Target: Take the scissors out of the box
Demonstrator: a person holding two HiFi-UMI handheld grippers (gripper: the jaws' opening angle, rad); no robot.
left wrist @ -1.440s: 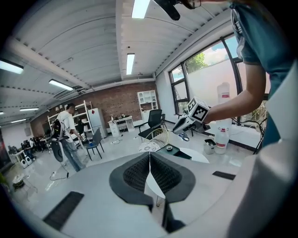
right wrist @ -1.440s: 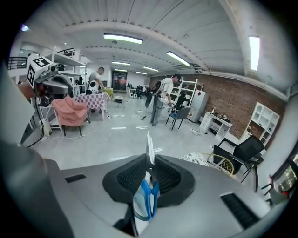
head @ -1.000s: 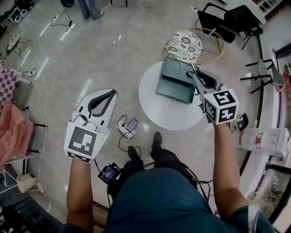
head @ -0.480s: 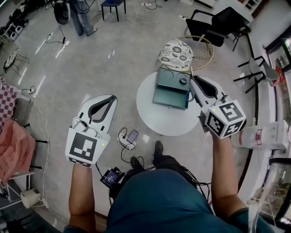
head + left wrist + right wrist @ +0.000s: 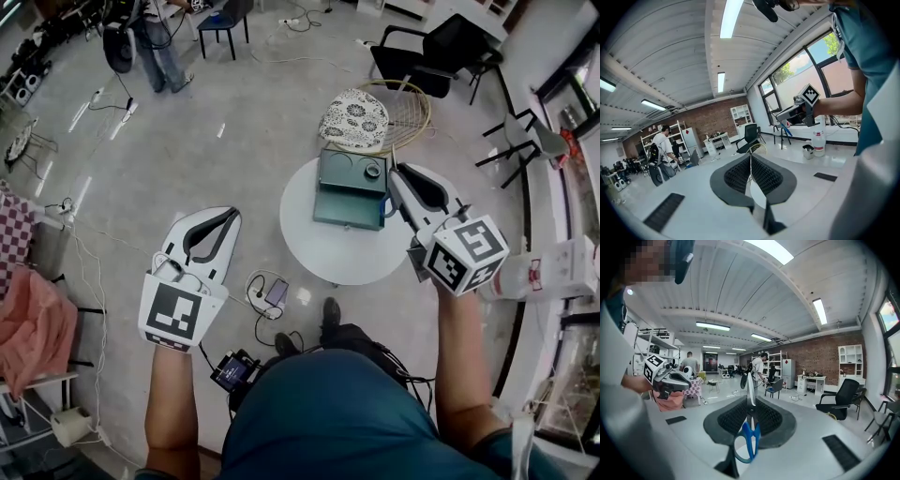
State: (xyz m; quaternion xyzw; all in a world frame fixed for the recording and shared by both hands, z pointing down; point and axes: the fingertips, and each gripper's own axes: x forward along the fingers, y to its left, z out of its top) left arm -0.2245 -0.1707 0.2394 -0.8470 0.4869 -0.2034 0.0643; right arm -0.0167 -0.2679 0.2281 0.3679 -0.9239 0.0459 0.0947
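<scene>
Gripping the scissors [image 5: 751, 430] near the pivot, held them in the right gripper [image 5: 397, 176] with the jaws closed tight on them, blades pointing out past the tips and blue handle loops hanging back toward the camera. Held them lifted clear of the box [image 5: 349, 189], just beside its right edge and over the rim of the round table [image 5: 337, 251]; could not make them out reliably in the head view. Judged the extraction step as essentially complete, with the box standing open on the table in front of the cushioned chair [image 5: 354, 120]. Found the left gripper [image 5: 229, 216] well apart to the left, over the floor, jaws together on nothing. Judged the next move to call for a firm clamp, a steady wrist to stop the thin blades from pivoting between the pads, a bare stretch of table near the box for set-down, and a slow release there.
</scene>
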